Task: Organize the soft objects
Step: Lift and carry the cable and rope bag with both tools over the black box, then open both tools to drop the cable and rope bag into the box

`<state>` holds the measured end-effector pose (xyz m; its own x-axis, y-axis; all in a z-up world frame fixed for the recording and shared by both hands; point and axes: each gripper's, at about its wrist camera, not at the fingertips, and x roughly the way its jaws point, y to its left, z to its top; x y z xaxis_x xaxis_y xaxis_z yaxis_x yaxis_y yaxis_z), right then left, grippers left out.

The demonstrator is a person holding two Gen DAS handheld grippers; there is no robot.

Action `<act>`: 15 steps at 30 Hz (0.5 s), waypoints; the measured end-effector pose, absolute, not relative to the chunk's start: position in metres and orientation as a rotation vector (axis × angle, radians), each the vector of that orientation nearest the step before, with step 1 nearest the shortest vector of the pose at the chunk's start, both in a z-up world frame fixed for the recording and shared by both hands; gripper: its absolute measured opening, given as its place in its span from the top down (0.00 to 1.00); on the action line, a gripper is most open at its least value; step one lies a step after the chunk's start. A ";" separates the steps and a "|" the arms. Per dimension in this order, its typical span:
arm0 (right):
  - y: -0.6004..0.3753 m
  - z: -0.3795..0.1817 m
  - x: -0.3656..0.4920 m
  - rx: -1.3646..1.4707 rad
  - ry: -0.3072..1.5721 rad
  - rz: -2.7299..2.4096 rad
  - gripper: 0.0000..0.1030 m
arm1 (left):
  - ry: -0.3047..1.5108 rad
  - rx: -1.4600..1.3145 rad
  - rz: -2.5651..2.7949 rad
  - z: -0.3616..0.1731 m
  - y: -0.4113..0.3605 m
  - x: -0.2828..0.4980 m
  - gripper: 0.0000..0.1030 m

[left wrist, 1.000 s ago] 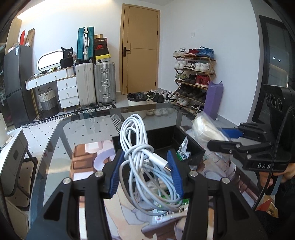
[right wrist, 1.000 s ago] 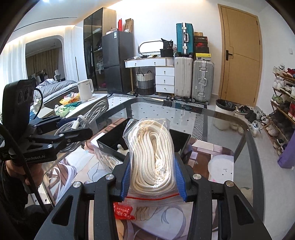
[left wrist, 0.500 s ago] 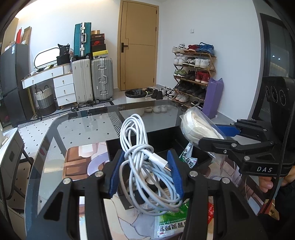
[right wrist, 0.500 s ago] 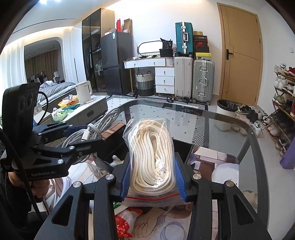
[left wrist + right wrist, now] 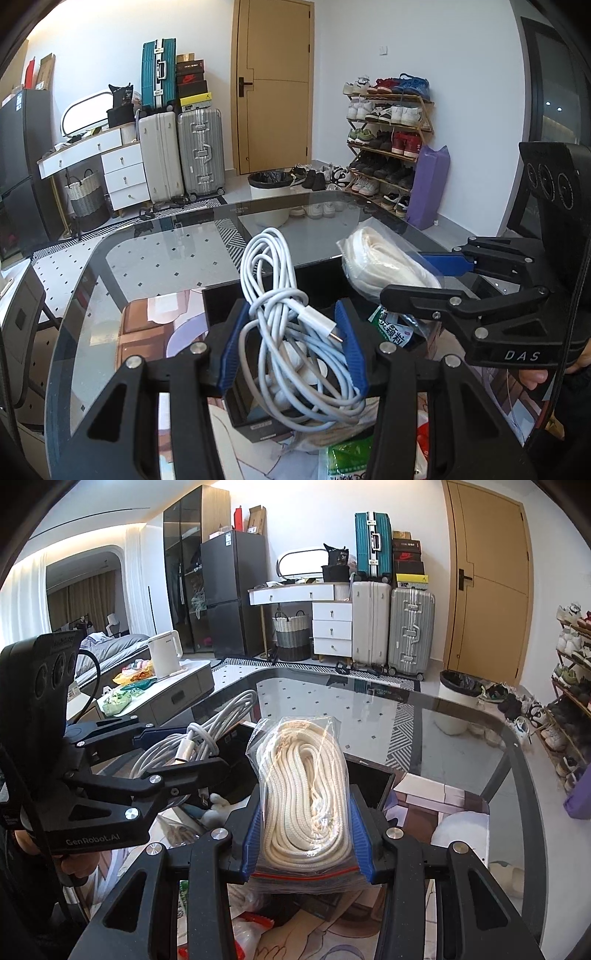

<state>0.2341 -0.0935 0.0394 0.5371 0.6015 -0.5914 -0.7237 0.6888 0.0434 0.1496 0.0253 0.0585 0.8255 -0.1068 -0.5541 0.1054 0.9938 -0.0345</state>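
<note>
My left gripper (image 5: pixel 291 350) is shut on a coiled white charging cable (image 5: pixel 280 295) and holds it above the black bin (image 5: pixel 317 280) on the glass table. My right gripper (image 5: pixel 306 834) is shut on a clear bag of white rope (image 5: pixel 306 794), also held over the bin (image 5: pixel 369 775). In the left wrist view the right gripper (image 5: pixel 436 280) with the rope bag (image 5: pixel 384 262) is just to the right. In the right wrist view the left gripper (image 5: pixel 177 753) with the cable (image 5: pixel 207 734) is at the left. White items lie inside the bin.
A green packet (image 5: pixel 347 458) and other bagged items lie on the printed mat (image 5: pixel 155 332) in front of the bin. The glass table's (image 5: pixel 406 716) far edge curves round ahead. Suitcases (image 5: pixel 199 151), a shoe rack (image 5: pixel 388 140) and a door stand beyond.
Both grippers have risen and moved in over the black bin, carrying the cable and the rope bag. They now stand closer together.
</note>
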 end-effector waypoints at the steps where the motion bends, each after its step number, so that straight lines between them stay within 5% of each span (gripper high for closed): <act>1: -0.092 0.039 0.236 -0.217 0.620 0.795 0.59 | 0.593 0.000 -0.113 0.057 0.026 0.152 0.55; 15: -0.078 0.023 0.255 -0.274 0.661 0.782 0.59 | 0.637 0.025 -0.118 0.045 0.024 0.174 0.55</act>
<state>0.2553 -0.0777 0.0231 0.5231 0.5616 -0.6411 -0.7262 0.6874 0.0097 0.1739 0.0238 0.0445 0.7975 -0.1022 -0.5946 0.1172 0.9930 -0.0134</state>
